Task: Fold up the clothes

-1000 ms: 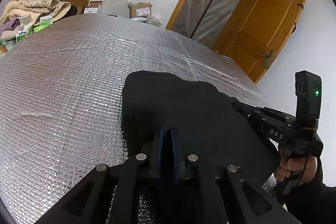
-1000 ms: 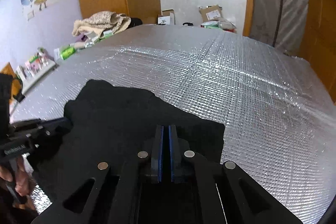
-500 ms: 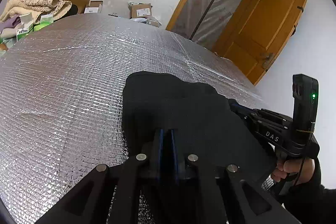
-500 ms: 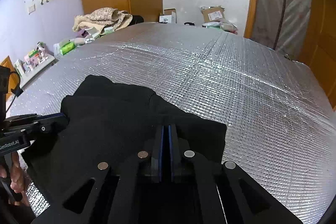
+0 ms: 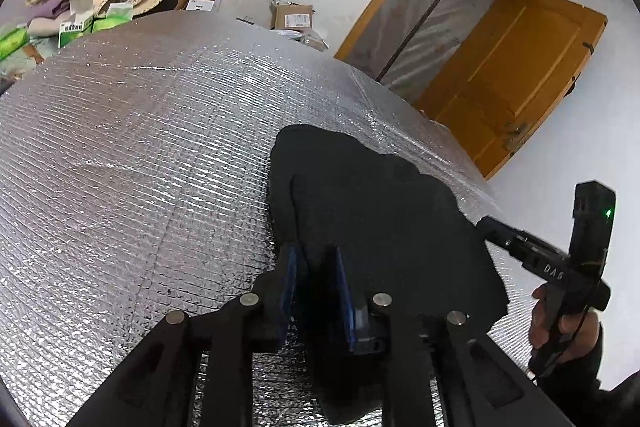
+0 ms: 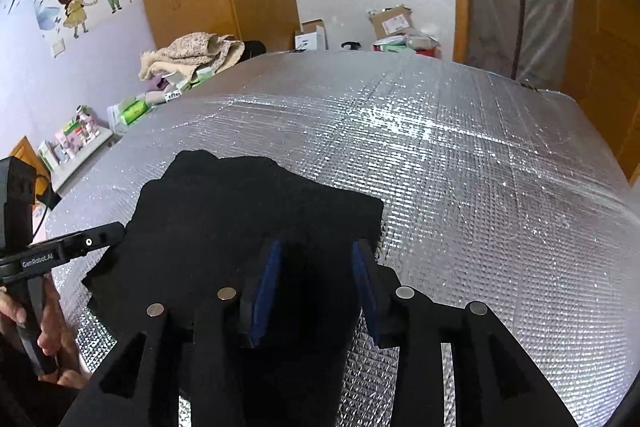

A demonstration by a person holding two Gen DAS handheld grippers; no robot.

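Both grippers stand with jaws parted, gripping nothing: the left gripper (image 5: pixel 316 283) slightly, the right gripper (image 6: pixel 316 279) wider. Each hovers over the near edge of the folded black garment (image 5: pixel 372 211), which lies flat on the silver quilted foil tabletop (image 5: pixel 132 167).

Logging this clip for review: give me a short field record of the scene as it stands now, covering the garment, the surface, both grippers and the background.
garment: black garment, lying in a folded-over heap
surface: silver foil-quilted cover under the garment
left gripper: open, fingers either side of the garment's near edge
right gripper: open wide, over the garment's near right part
contact: cannot tell whether either gripper touches the cloth
background: beige blanket pile, cardboard boxes, wooden door
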